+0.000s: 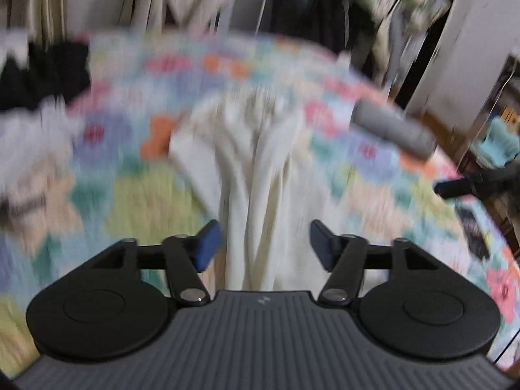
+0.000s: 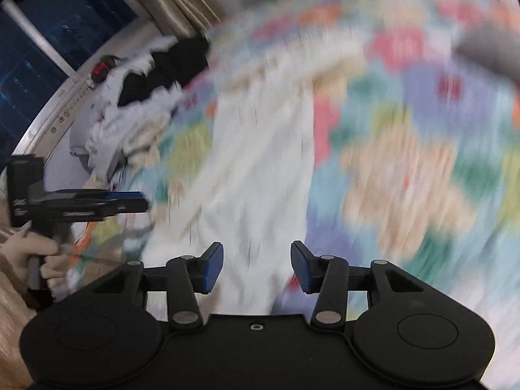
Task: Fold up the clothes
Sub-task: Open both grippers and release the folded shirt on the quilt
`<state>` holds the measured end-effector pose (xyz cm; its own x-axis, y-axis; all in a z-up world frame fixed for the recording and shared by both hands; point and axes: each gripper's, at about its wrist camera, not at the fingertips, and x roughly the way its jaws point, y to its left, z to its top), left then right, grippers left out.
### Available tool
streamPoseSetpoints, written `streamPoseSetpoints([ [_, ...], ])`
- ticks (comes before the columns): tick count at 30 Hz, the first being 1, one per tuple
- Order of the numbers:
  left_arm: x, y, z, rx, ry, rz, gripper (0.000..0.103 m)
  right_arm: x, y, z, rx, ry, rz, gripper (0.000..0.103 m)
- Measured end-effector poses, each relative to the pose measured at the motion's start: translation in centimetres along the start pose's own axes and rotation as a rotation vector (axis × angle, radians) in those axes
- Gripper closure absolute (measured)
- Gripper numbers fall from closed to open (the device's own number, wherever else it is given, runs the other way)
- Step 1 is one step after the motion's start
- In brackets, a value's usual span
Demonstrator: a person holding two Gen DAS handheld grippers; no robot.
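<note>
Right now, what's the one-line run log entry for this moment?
task: fold clothes | left gripper: open, empty | right gripper: open, empty | cream-white cloth garment: lying on patchwork bedspread | views: blurred

Garment (image 1: 260, 162) lies stretched out in the middle of the bedspread (image 1: 130, 195), clothes pile (image 1: 39, 104) off to its left, rolled item (image 1: 393, 126) on its right.

**Two wrist cameras above the bed**

Each camera sits just behind its own jaws and looks forward and down, close over the patchwork bed cover (image 1: 136, 195). Both views are blurred. They share the white garment (image 1: 260, 169) in the middle and the clothes pile (image 2: 136, 110) at the bed's edge. The right view also shows the left gripper (image 2: 130, 201) at its left side.
</note>
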<state>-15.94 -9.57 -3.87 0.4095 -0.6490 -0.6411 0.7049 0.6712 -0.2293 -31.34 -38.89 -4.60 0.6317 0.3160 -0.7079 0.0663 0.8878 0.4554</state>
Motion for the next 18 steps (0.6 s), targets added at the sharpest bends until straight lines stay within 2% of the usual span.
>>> streamPoseSetpoints([
  [3, 0.7, -0.6, 2.4, 0.038, -0.089, -0.007, 0.035, -1.1, 0.4, 6.3, -0.033, -0.073, 0.043, 0.049],
  [4, 1.7, -0.8, 3.1, 0.048, -0.107, -0.021, 0.034, -1.0, 0.4, 8.6, -0.032, -0.086, 0.069, 0.042],
  [5, 3.0, -0.9, 4.0, 0.060, -0.115, -0.038, 0.030, -0.7, -0.1, 10.7, -0.021, -0.087, 0.091, 0.039],
  [7, 5.9, -1.4, 5.3, 0.101, -0.115, -0.069, 0.021, 0.1, -1.8, 13.7, 0.045, -0.062, 0.103, 0.039],
  [9, 9.3, -2.2, 5.9, 0.162, -0.080, -0.079, 0.019, 2.4, -3.8, 16.2, 0.193, -0.009, 0.105, 0.039],
  [11, 12.9, -3.1, 6.1, 0.211, -0.015, -0.056, 0.019, 5.0, -6.4, 16.7, 0.363, 0.056, 0.083, 0.039],
  [12, 14.6, -3.3, 6.1, 0.220, 0.015, -0.040, 0.019, 6.3, -7.6, 16.6, 0.424, 0.094, 0.044, 0.039],
  [13, 15.6, -3.3, 5.9, 0.228, 0.028, -0.031, 0.019, 7.6, -8.3, 16.3, 0.422, 0.136, -0.041, 0.039],
  [15, 17.6, -3.2, 5.4, 0.243, 0.055, -0.013, 0.020, 10.4, -9.0, 16.6, 0.287, 0.182, -0.181, 0.039],
  [16, 18.2, -3.1, 5.1, 0.245, 0.070, -0.001, 0.021, 11.7, -9.4, 16.9, 0.234, 0.172, -0.196, 0.039],
  [18, 19.5, -2.7, 4.5, 0.249, 0.100, 0.022, 0.022, 13.5, -11.4, 17.8, 0.254, 0.085, -0.125, 0.040],
])
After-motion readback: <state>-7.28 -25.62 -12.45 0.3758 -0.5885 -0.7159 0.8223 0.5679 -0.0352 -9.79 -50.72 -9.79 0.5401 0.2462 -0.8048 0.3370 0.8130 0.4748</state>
